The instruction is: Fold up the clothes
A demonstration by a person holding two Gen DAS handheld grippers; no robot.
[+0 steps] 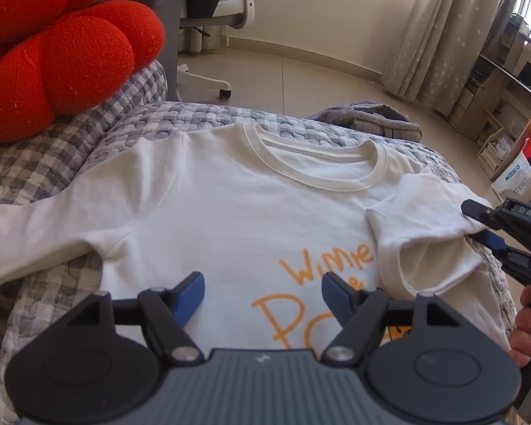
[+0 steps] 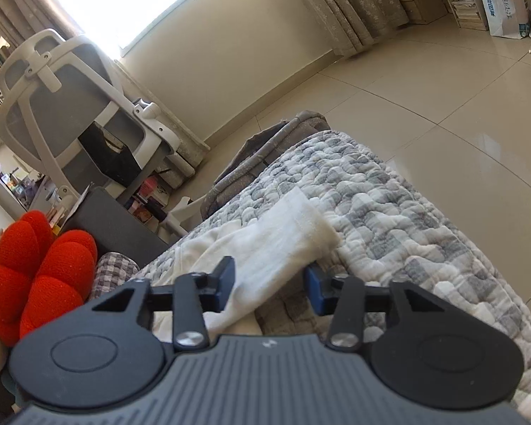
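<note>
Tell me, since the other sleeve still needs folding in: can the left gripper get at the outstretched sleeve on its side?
Probably yes. The left gripper hovers open over the shirt's chest, and the outstretched sleeve lies flat on the quilt with nothing on it.

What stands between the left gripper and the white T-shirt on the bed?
Nothing visible does. The left gripper hangs open directly over the front of the white T-shirt, with only air between them. The red cushion lies off to the side, and the right gripper is at the sleeve.
</note>
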